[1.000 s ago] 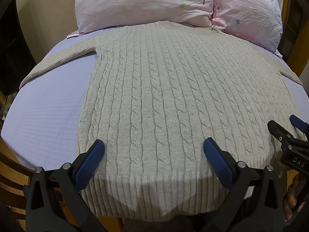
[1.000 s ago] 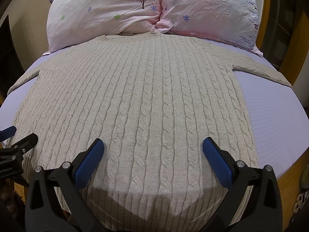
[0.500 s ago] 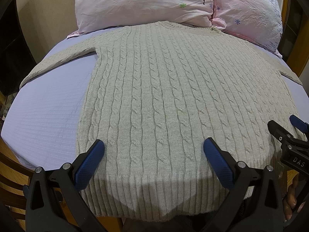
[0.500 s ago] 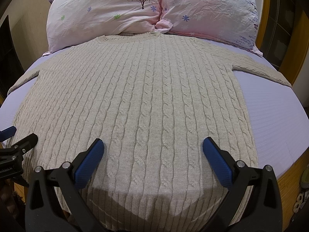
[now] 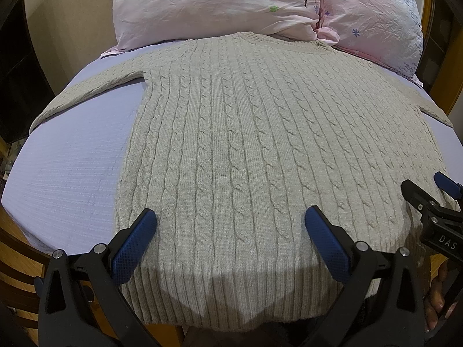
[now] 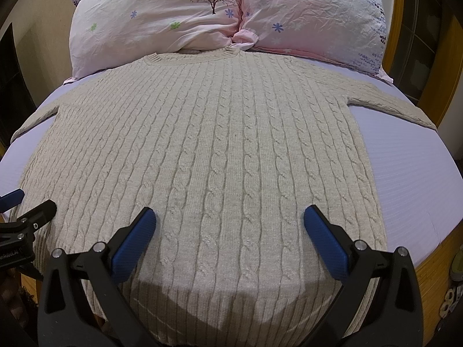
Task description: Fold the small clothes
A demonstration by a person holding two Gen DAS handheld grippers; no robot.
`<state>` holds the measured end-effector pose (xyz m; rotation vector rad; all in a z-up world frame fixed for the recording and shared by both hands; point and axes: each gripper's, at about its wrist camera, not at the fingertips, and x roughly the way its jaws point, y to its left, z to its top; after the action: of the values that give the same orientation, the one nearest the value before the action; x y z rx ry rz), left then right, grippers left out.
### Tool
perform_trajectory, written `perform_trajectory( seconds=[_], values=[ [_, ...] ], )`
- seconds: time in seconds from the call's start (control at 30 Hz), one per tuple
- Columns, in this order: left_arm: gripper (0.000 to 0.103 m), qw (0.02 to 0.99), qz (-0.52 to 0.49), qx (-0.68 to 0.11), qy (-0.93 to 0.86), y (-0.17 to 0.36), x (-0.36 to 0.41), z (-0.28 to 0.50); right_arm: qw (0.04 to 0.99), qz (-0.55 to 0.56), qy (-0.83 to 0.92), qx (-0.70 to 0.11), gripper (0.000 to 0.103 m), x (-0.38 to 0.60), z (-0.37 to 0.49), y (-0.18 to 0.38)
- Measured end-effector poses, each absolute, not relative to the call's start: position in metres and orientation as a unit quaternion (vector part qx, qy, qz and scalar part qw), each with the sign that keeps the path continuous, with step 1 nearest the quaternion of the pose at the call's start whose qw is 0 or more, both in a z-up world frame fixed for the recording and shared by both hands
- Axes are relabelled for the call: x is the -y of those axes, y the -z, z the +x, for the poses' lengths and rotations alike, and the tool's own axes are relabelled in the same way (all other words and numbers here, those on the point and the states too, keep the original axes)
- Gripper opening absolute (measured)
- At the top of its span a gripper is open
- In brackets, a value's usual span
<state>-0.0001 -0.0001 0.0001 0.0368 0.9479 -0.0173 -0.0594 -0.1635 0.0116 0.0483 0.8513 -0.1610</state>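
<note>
A beige cable-knit sweater point(image 5: 246, 150) lies flat and spread out on the lavender bed sheet point(image 5: 72, 167), collar at the far end near the pillows, both sleeves stretched out sideways. It also shows in the right wrist view point(image 6: 225, 159). My left gripper point(image 5: 231, 222) is open and empty, hovering over the ribbed hem at its left half. My right gripper point(image 6: 228, 222) is open and empty over the hem's right half. The right gripper also shows at the right edge of the left wrist view point(image 5: 428, 196), and the left gripper at the left edge of the right wrist view point(image 6: 23, 211).
Two pink flowered pillows point(image 5: 217, 5) point(image 6: 312, 20) lie against the head of the bed. A wooden bed frame point(image 6: 428, 271) runs along the near edge. A beige wall point(image 5: 69, 29) stands at the left. Bare sheet point(image 6: 411, 179) lies on either side of the sweater.
</note>
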Motion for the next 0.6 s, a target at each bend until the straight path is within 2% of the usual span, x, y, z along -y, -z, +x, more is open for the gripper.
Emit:
perform_trajectory(
  seconds=[0.6],
  values=[
    [0.102,0.89,0.018,-0.456,0.009,-0.0001,0.0001,-0.0001,0.91,0.022,0.076,-0.408,0.101,0.164,-0.0595,-0.0141]
  ],
)
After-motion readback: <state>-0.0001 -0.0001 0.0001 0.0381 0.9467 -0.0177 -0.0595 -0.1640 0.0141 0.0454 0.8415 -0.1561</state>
